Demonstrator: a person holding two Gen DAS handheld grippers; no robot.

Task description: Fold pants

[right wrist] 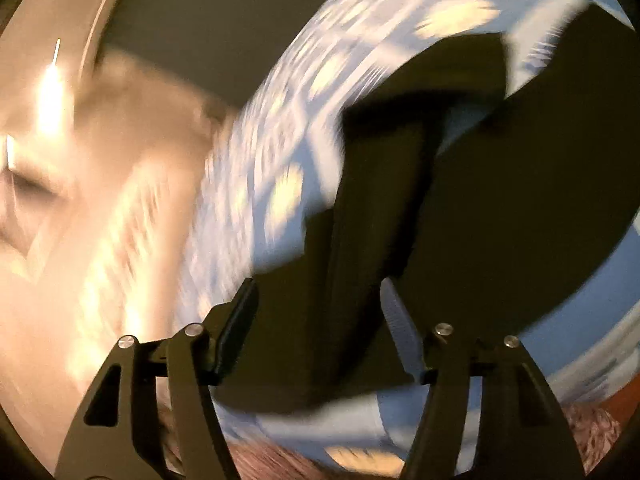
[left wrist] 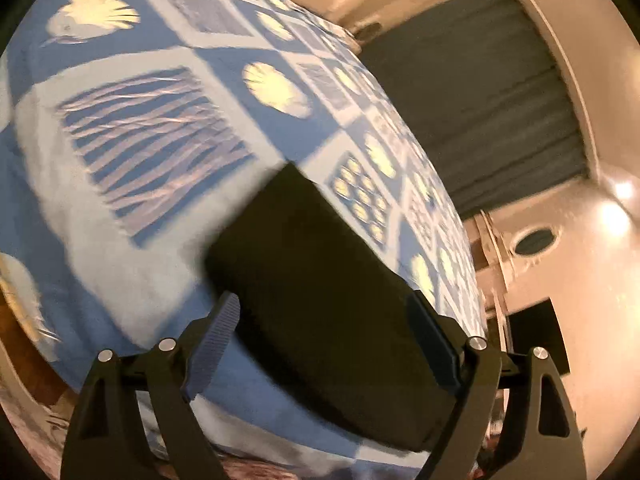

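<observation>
The black pants (left wrist: pixel 320 280) lie on a bed with a blue-and-white shell-pattern cover (left wrist: pixel 152 132). In the left wrist view my left gripper (left wrist: pixel 324 312) is open, its two fingers standing wide to either side of a flat black part of the pants. In the right wrist view, which is blurred by motion, the pants (right wrist: pixel 500 200) show as two dark bands with a strip of cover between them. My right gripper (right wrist: pixel 318 300) is open above one band. Whether either gripper touches the cloth is unclear.
The bed cover (right wrist: pixel 304 128) fills most of both views. A dark grey curtain (left wrist: pixel 480 112) hangs beyond the bed's far side. Pale walls and ceiling with bright lamps (left wrist: pixel 612 216) lie beyond. A reddish patterned floor or rug (right wrist: pixel 592 436) shows at the near edge.
</observation>
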